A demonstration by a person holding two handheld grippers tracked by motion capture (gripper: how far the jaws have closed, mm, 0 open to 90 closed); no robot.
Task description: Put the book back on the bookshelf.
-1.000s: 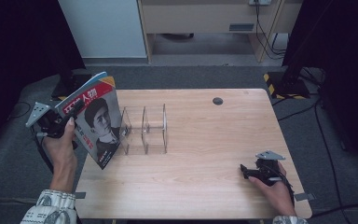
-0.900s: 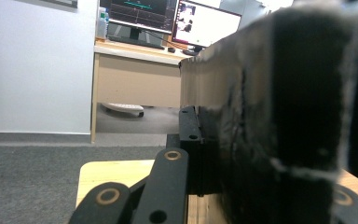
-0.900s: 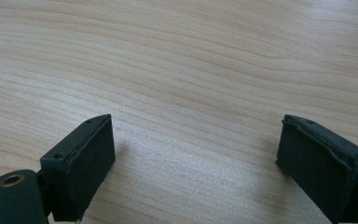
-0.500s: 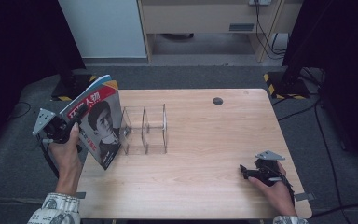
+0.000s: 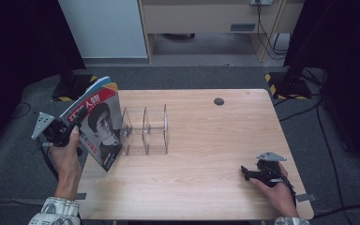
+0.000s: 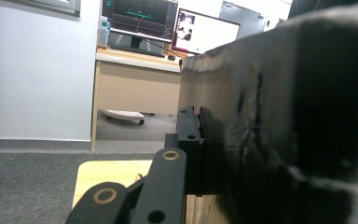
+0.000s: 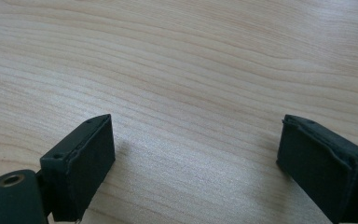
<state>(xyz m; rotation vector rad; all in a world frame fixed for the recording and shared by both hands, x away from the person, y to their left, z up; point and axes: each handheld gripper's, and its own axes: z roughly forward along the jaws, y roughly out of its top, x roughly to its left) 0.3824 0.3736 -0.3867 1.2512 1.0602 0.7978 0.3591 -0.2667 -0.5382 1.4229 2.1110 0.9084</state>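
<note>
A magazine (image 5: 99, 125) with a red title and a face on its cover stands tilted at the table's left edge, its lower corner on the wood. My left gripper (image 5: 77, 118) is shut on its upper left edge. Seen from the left gripper view, the magazine's dark edge (image 6: 279, 121) looms close, pinched against the jaw. A clear acrylic rack (image 5: 145, 130) with upright dividers stands just right of the magazine. My right gripper (image 5: 247, 173) rests low at the table's front right, open; in the right gripper view its jaws stand wide apart over bare wood (image 7: 191, 93).
A small dark round hole (image 5: 219, 101) sits near the table's far edge. Beyond the table are a white cabinet (image 5: 105, 28), a wooden desk and black stands with cables on a grey floor. Monitors (image 6: 140, 18) show behind the desk.
The left hand has shifted the magazine slightly right and down, closer to the rack, and stood it a little more upright. The right gripper has stayed put.
</note>
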